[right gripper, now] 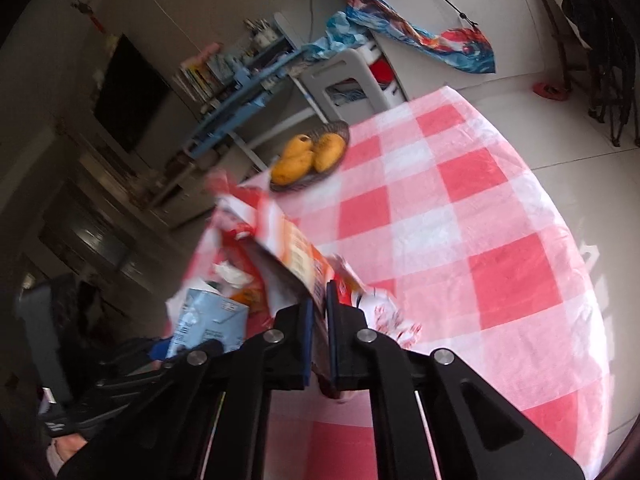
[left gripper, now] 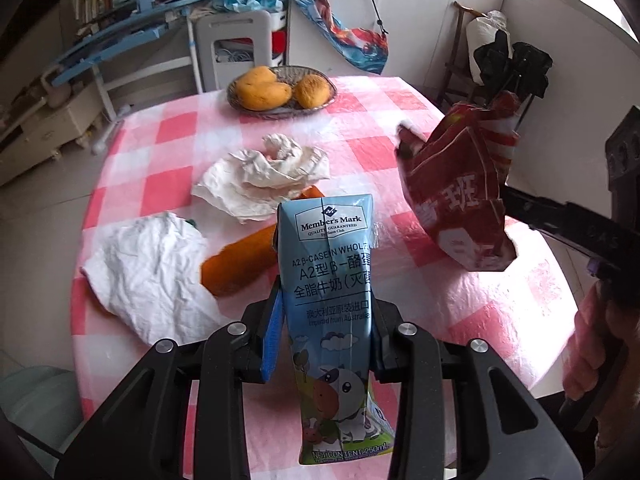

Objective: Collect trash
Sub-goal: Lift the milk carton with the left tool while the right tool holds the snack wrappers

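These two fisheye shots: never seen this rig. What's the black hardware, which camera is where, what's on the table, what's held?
There is no robot arm. A person carries a two-finger gripper in each hand, and each gripper has a fisheye camera looking forward along its fingers.

The left wrist view shows the left gripper shut on a blue milk carton. The right wrist view shows the right gripper shut on a torn red snack bag; that bag also appears at the right of the left view, lifted above the table.

On the table with the pink checked cloth lie two crumpled white tissues, an orange wrapper and a basket of mangoes.
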Demonstrator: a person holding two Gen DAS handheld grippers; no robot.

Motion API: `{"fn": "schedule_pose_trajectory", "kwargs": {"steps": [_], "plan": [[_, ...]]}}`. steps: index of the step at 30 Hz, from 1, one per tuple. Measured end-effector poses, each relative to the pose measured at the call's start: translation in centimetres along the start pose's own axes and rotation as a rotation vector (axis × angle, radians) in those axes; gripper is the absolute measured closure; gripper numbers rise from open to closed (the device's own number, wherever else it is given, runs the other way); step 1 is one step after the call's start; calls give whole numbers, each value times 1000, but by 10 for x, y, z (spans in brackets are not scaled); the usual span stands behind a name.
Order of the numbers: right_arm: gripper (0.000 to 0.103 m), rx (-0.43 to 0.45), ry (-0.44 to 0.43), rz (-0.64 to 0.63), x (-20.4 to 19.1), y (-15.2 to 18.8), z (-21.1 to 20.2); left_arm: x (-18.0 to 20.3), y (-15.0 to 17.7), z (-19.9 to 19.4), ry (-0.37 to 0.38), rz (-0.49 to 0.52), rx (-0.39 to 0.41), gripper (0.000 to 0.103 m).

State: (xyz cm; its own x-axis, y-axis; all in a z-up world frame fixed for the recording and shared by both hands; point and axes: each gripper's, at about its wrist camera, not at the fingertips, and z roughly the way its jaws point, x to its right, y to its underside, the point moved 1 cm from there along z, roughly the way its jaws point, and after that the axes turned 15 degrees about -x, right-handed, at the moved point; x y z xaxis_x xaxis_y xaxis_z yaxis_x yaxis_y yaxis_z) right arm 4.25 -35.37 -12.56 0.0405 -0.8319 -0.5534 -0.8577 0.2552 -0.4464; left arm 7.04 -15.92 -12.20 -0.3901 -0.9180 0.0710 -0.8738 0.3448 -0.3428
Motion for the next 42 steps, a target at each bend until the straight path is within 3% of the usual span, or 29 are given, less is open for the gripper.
{"fn": "schedule_pose_trajectory", "kwargs": {"steps": [10,13,16,18,19,20,29,32,36,38,41,42], "plan": [[96,34,-76,2,-5,-1,-7,-8,3,-19,-36,-30,93,69],[96,26,-47,-21,-8,-1,-6,-10,4,-21,-38,-40,98,69],[96,21,51,-79,-17,0,-3,-15,5,-22,-33,-56,97,69],[85,17,91,-98,-19,0,0,-18,5,-21,-29,-69,92,69],[57,25,126,-98,-19,0,2,-18,5,-21,-27,-73,89,69],[38,42,163,-95,-18,0,2,-19,5,-21,-24,-76,86,69],[38,-37,213,-63,-5,-2,30,-21,3,-20,-18,-82,82,69],[37,-18,233,-70,-7,-2,29,-22,1,-21,-11,-87,82,69],[39,-65,221,-35,1,-3,40,-23,0,-22,-11,-81,82,69],[74,-106,195,-27,4,-2,47,-23,-1,-21,-11,-79,81,69],[91,-92,163,-58,-3,-3,43,-24,-2,-21,-10,-81,84,69],[91,-84,160,-65,-6,-3,42,-25,-3,-22,-10,-84,88,69]]}}
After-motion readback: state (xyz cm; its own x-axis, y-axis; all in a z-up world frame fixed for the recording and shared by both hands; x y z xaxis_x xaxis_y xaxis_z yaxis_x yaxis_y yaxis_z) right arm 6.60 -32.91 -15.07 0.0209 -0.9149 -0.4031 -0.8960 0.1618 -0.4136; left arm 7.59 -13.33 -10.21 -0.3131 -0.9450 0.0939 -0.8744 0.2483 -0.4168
